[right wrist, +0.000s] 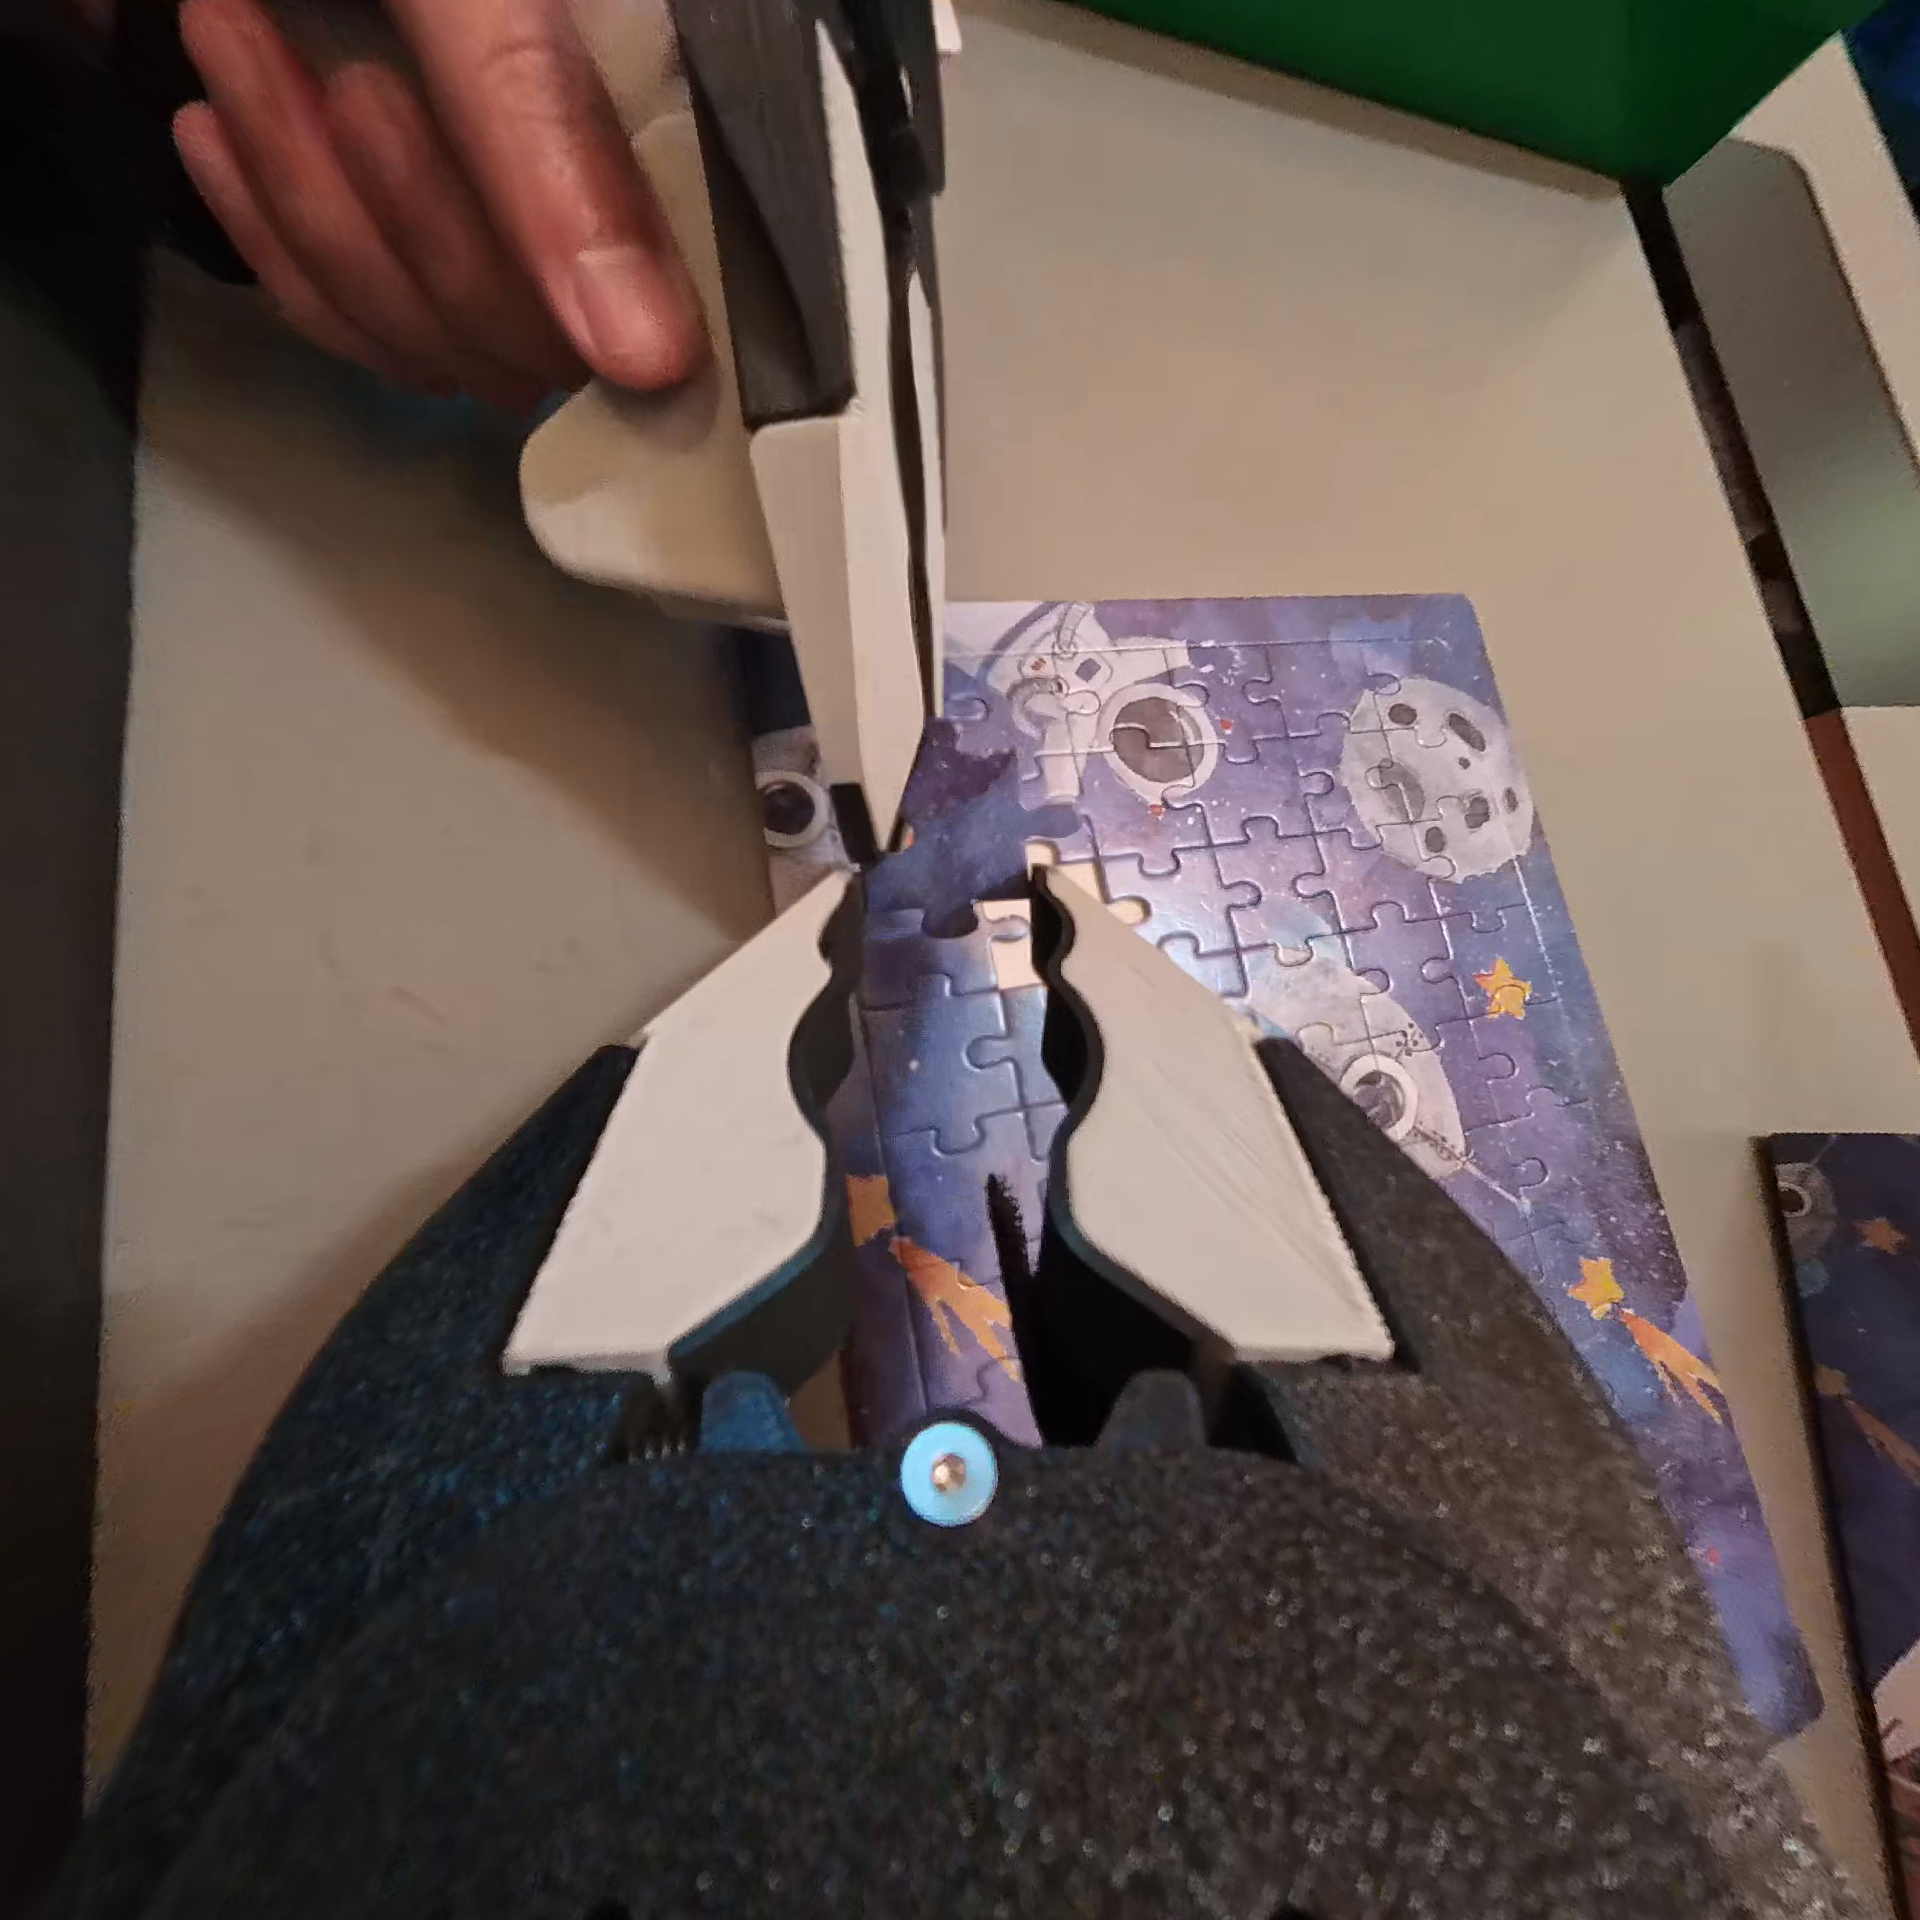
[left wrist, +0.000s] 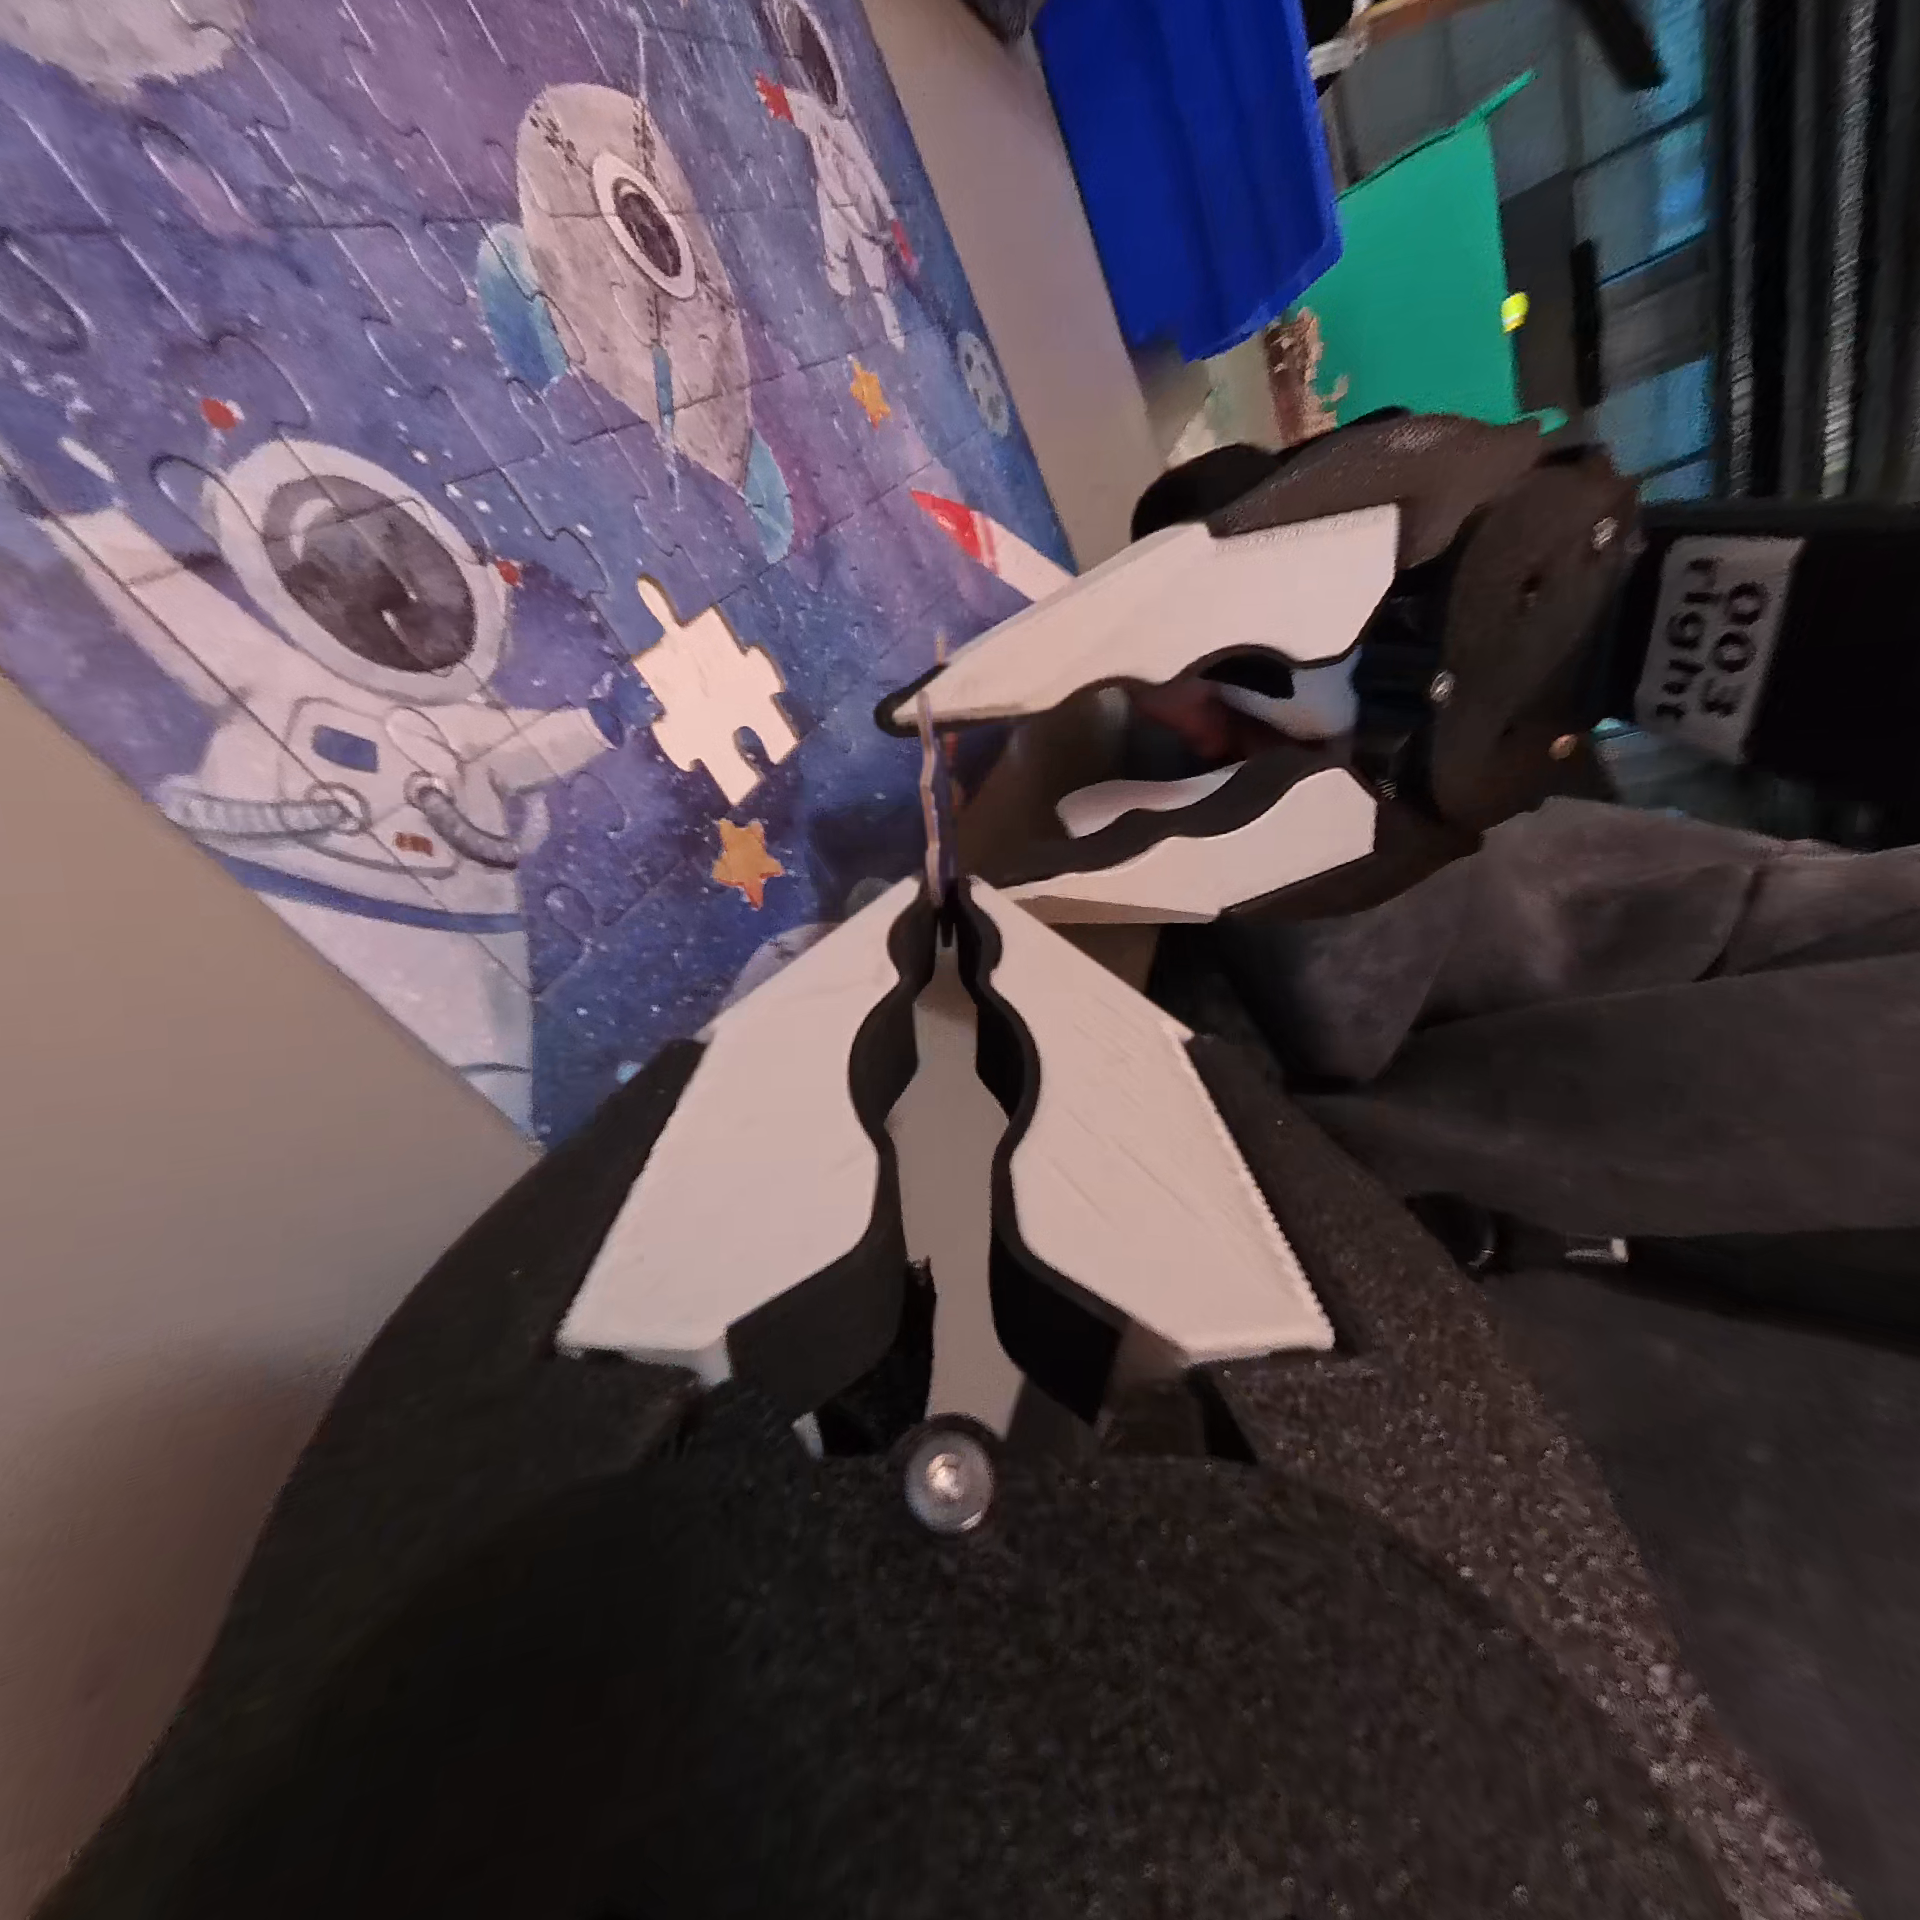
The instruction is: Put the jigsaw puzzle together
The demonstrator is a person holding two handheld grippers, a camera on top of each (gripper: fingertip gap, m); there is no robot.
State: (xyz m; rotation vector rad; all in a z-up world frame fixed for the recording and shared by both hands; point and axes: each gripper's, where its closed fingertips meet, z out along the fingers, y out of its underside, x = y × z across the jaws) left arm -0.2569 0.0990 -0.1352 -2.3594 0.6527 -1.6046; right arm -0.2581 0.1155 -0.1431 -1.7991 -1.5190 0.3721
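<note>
The left gripper [left wrist: 940, 914] pinches the last puzzle piece [left wrist: 935, 790] on its edge, jaws shut tight on it. The right gripper [right wrist: 945, 883] has its jaws wide apart, one on each side of the piece. The empty hole [left wrist: 712, 691] in the puzzle [left wrist: 416, 416] lies just past the jaws. To do it well, the piece should probably be laid flat, turned to match the hole, then pushed down gently.

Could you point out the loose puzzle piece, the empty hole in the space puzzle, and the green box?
Thin purple cardboard puzzle piece [left wrist: 932, 800], left wrist view: its edge, above the shut left claw.
Piece-shaped pale hole in the puzzle [left wrist: 715, 694], left wrist view: its middle.
Green box [right wrist: 1507, 73], right wrist view: its side wall.
</note>
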